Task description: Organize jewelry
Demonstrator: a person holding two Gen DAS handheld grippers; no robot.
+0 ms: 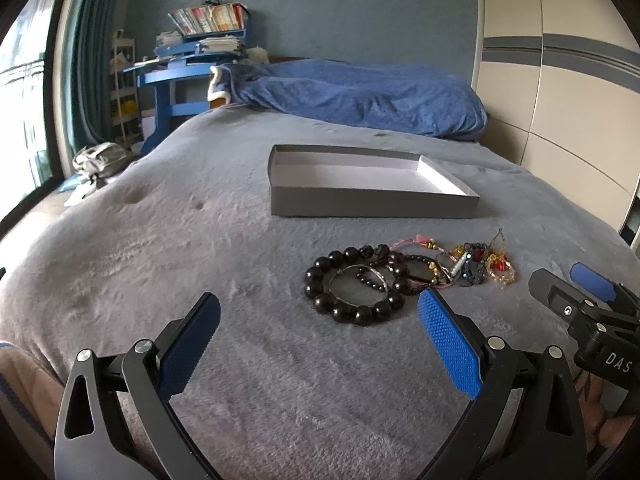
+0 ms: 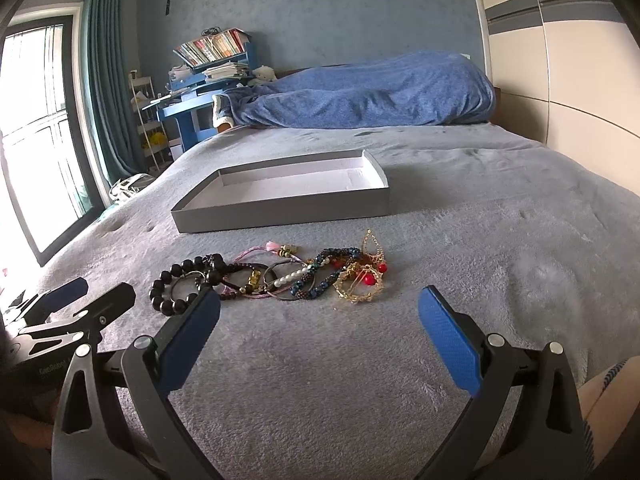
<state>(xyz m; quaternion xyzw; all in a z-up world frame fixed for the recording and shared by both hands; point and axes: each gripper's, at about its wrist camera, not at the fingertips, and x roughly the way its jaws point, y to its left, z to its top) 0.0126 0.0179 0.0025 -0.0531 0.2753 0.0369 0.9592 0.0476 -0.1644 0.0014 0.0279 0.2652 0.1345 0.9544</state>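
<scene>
Both my left gripper and right gripper hang wide open and empty over the blanket. The tangled jewelry lies short of the box; lifting one bracelet could drag its neighbours along.

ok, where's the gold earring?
Right end of the jewelry pile on the bed: gold earring, just ahead of the open right gripper, box beyond.
</scene>
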